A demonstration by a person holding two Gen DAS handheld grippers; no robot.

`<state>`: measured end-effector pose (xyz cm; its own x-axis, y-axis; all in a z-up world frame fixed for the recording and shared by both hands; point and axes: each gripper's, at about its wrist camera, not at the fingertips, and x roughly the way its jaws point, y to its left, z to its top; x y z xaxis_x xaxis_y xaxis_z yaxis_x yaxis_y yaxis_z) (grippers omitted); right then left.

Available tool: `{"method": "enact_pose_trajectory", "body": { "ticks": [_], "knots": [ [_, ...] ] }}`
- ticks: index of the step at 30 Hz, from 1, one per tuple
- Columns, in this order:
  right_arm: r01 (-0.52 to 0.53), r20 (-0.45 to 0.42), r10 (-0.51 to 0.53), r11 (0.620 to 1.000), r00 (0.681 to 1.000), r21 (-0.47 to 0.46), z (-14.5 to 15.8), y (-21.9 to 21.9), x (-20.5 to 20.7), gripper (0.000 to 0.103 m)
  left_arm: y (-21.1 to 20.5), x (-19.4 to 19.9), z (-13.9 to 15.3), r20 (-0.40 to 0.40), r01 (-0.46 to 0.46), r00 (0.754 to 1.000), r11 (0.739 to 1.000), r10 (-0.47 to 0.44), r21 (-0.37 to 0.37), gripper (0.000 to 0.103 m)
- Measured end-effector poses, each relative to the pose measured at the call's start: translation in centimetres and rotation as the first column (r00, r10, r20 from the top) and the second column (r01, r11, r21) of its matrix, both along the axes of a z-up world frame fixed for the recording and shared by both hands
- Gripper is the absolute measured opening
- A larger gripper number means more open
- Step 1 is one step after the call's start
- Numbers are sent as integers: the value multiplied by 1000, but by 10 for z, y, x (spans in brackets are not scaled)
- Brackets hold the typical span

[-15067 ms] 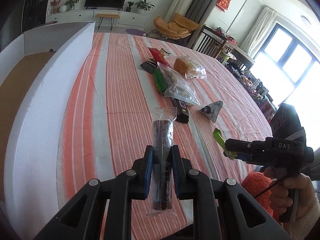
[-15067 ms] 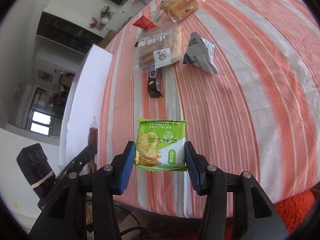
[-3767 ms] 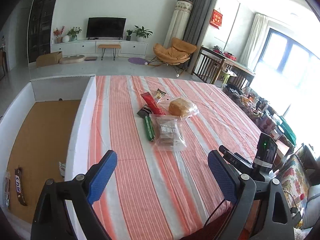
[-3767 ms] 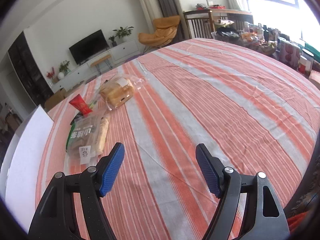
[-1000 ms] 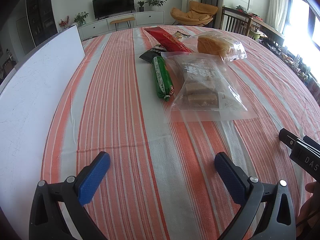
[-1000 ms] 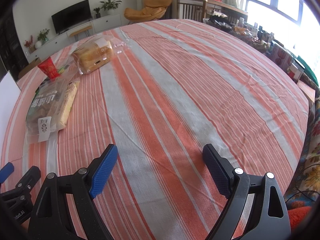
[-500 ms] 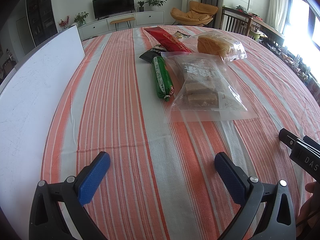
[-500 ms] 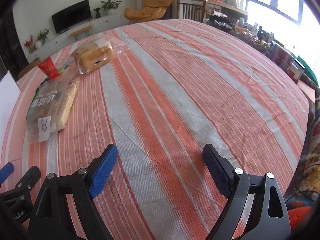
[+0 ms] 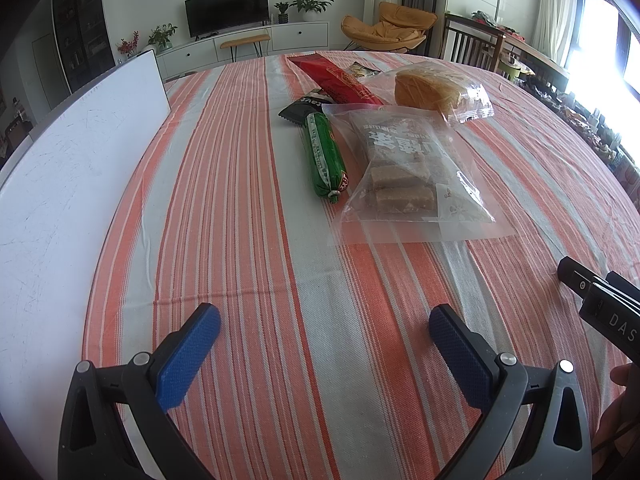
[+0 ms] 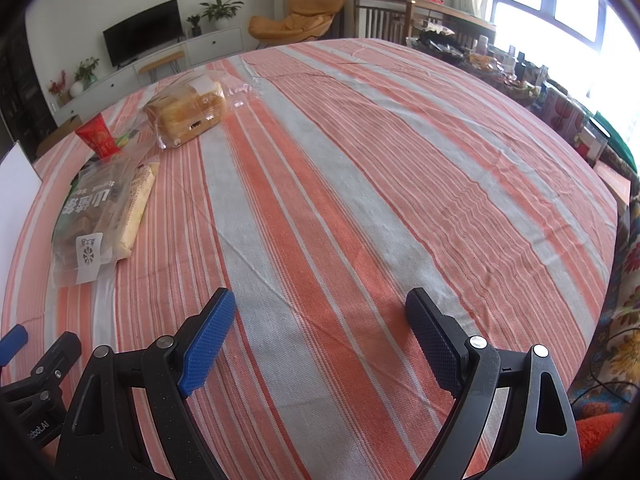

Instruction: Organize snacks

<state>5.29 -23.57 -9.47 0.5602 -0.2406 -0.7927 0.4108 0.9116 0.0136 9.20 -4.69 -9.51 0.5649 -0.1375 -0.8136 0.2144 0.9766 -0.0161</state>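
1. On the counter (image 9: 240,200), ahead of my left claw (image 9: 324,344), lies the green sausage stick (image 9: 324,156), touching the clear cake bag (image 9: 404,176).
2. Both claws gape wide, holding nothing; right claw (image 10: 320,332) likewise.
3. I judge the stick light, slick, firm: grip mid-length.

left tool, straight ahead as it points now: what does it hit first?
Probably bare striped tablecloth, since the open left tool points slightly downward. Beyond that, the green sausage-shaped snack and the clear bag of brown bars lie nearest its line; depth is uncertain through the fisheye.
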Motion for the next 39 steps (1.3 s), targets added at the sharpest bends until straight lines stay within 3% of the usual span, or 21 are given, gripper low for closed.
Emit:
{"method": "enact_pose_trajectory", "body": {
  "ticks": [9,12,15,17,20,22,26,27,29,31,33,34,35,37,39],
  "knots": [
    [0,0,0,1000,1000,0,0,0,0,90,4,-1,1,-19,51,999,999,-51,-17,103],
    [0,0,0,1000,1000,0,0,0,0,90,16,1,11,-68,31,997,992,-40,-119,102],
    [1,0,-1,1000,1000,-1,0,0,0,90,21,12,35,-68,-13,998,972,-4,-236,100],
    [0,0,0,1000,1000,-1,0,0,0,90,10,25,53,-49,-1,999,968,-12,-249,99],
    [0,0,0,1000,1000,0,0,0,0,90,-27,54,66,-24,75,997,988,-79,-136,99],
    [0,0,0,1000,1000,0,0,0,0,90,-55,74,64,-1,118,993,993,-118,-10,99],
    [0,0,0,1000,1000,-1,0,0,0,90,-90,112,32,-107,169,983,968,-151,185,97],
    [0,0,0,1000,1000,-1,0,0,0,90,-90,115,28,-113,169,982,970,-150,175,95],
    [0,0,0,1000,1000,-1,0,0,0,90,-77,115,34,-99,137,986,989,-130,64,44],
    [0,0,0,1000,1000,-1,0,1,0,90,-62,111,38,-109,124,986,992,-124,-6,40],
    [1,0,-1,1000,1000,-2,0,1,0,90,-54,98,38,-98,152,984,988,-152,-1,37],
    [2,0,-2,1000,1000,-2,0,1,0,91,-48,89,40,-98,159,983,987,-158,4,30],
    [1,-1,-1,1000,1000,-2,0,1,0,91,-41,81,42,-100,151,984,988,-149,14,3],
    [0,-1,0,1000,1000,-1,0,1,0,91,-18,63,46,-144,152,976,985,-163,-81,3],
    [-2,-1,2,1000,1000,0,0,2,2,91,0,40,46,-165,152,972,982,-168,-108,3]
  ]
}}
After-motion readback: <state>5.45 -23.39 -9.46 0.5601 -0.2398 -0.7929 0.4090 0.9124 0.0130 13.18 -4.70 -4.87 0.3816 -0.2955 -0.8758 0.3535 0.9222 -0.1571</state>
